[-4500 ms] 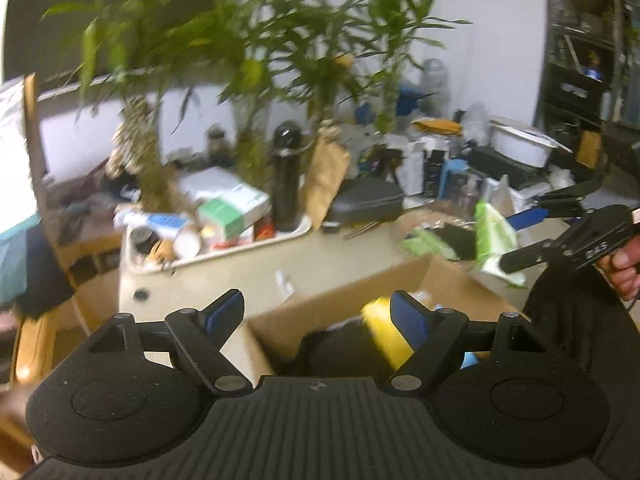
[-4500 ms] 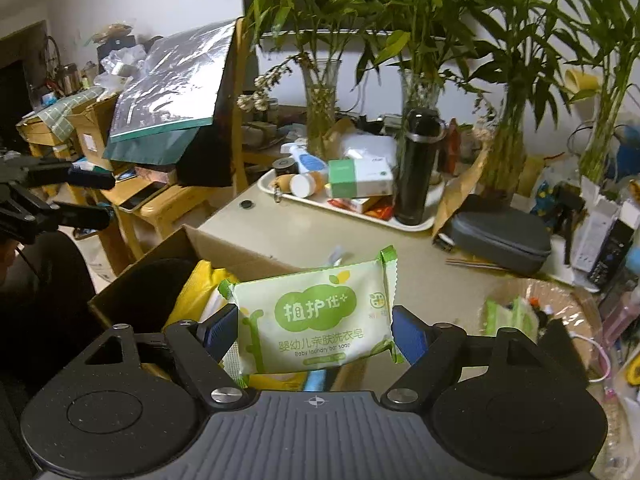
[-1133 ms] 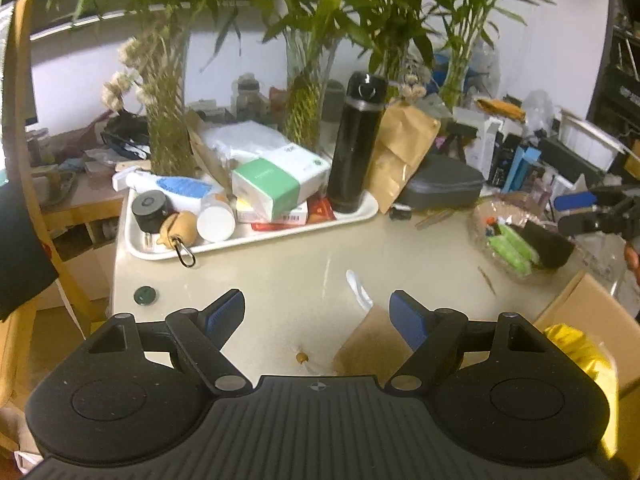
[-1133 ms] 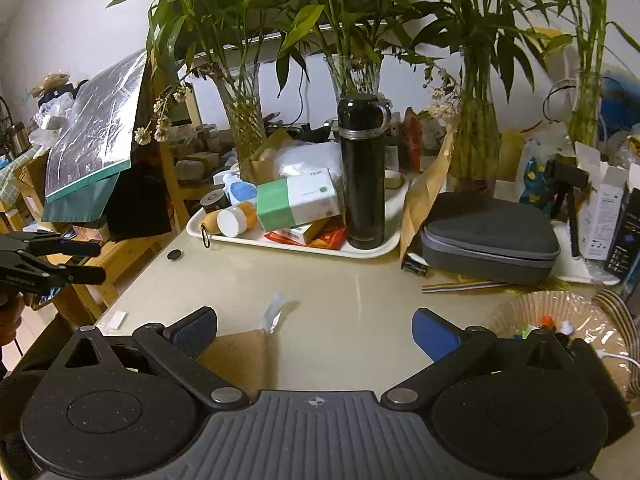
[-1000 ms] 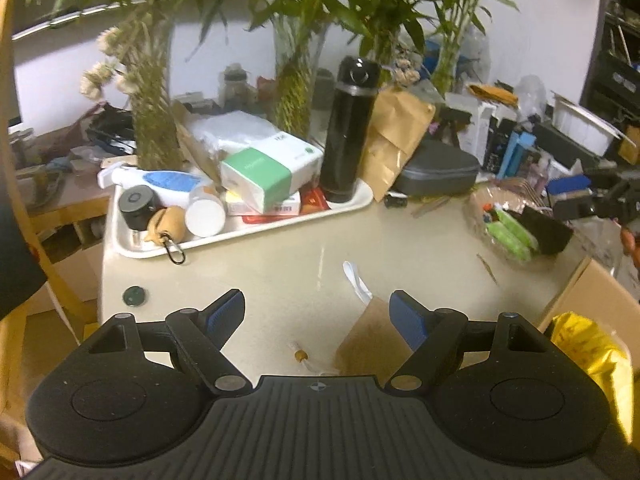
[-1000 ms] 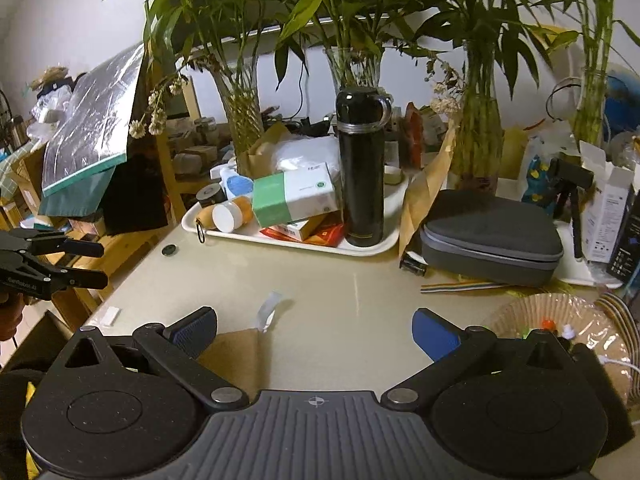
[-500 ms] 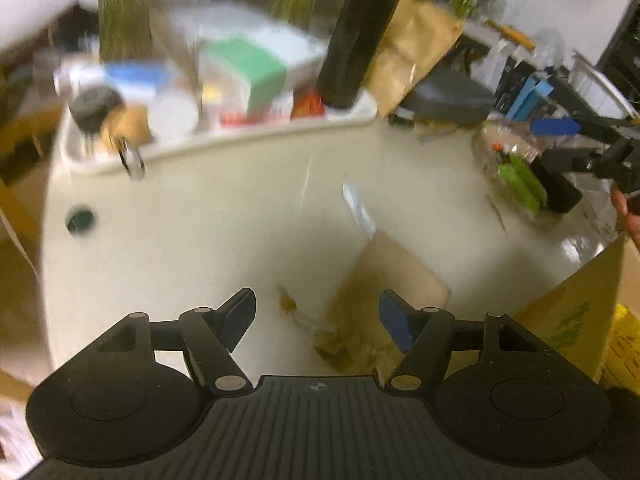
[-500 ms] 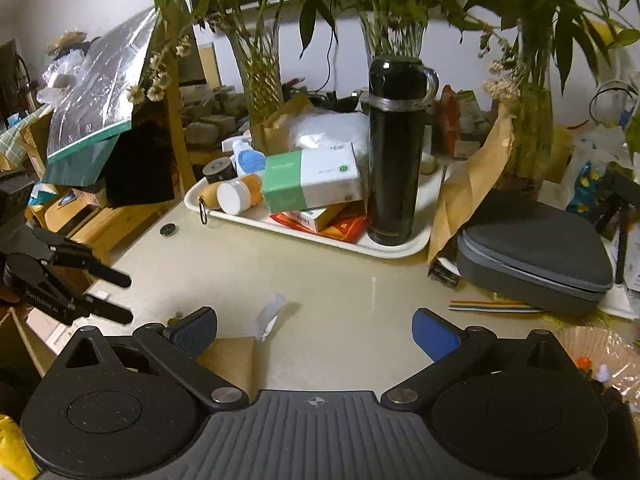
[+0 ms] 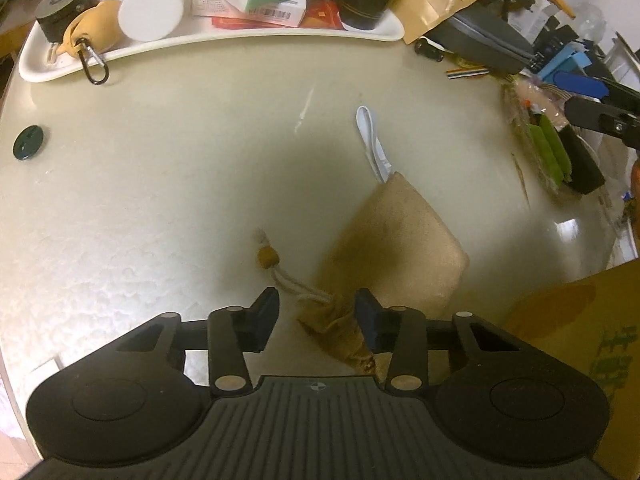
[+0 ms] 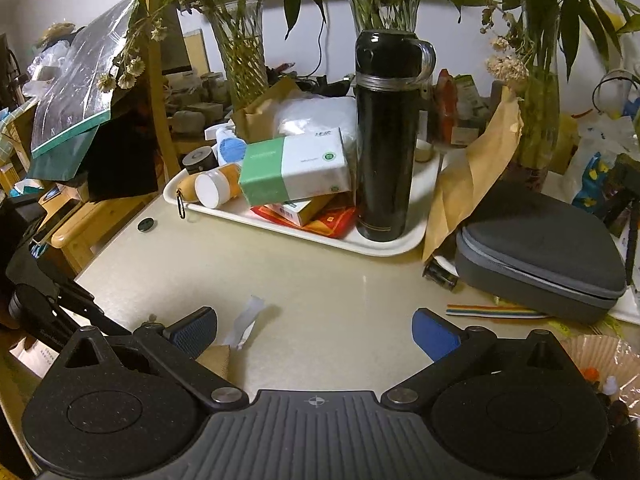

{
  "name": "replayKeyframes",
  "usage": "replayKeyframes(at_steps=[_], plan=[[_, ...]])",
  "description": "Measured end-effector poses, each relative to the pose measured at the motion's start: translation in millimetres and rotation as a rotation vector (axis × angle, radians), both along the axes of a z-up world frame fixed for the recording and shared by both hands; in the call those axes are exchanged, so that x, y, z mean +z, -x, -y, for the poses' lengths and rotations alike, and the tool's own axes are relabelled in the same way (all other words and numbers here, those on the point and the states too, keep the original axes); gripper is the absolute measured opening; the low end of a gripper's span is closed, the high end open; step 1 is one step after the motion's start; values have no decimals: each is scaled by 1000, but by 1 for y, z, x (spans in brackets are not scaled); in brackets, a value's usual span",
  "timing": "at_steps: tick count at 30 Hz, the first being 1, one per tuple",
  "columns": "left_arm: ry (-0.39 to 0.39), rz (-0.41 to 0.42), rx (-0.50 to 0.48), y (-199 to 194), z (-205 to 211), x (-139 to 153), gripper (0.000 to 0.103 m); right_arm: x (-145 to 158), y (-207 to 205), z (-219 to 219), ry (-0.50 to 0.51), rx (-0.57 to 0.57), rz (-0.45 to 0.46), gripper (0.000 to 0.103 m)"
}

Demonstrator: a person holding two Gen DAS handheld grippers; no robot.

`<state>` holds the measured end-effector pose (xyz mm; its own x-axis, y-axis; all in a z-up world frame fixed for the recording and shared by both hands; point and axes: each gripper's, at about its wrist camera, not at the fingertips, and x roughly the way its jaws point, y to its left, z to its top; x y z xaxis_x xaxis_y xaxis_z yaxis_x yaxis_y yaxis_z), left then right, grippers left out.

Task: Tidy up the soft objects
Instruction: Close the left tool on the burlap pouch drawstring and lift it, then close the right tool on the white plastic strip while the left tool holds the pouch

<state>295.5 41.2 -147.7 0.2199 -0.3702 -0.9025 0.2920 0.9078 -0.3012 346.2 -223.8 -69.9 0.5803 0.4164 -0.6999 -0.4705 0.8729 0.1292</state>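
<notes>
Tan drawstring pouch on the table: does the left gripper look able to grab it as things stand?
Probably yes. The left gripper sits low over the tan drawstring pouch, its jaws, which have just been closing, straddling the gathered neck. Nothing blocks it; only the cord trails aside.

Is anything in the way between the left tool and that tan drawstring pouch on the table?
Nothing visible. The left tool is right over the tan pouch, its jaws just closing around the gathered neck, with one pad apparently at the fabric and the other still clear. Only the pouch's own drawstring lies there.
</notes>
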Motion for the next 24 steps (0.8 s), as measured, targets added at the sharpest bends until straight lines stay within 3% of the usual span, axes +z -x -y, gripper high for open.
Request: replayKeyframes(at_steps=[2, 3, 8, 12, 19, 24], plan=[[-22, 7, -7, 0, 6, -1, 36, -1, -2, -1, 0, 1, 0, 103], [-27, 12, -21, 0, 10, -1, 26, -1, -2, -1, 0, 0, -1, 103], [-56, 44, -78, 5, 22, 0, 11, -3, -7, -4, 9, 3, -4, 103], [-71, 85, -66, 8, 21, 8, 9, -7, -11, -5, 13, 11, -14, 103], [-36, 352, -4, 24, 6, 55, 9, -18, -17, -13, 17, 72, -46, 103], [-43, 488, 40, 34, 0, 82, 9, -30, -22, -26, 26, 135, -77, 102]])
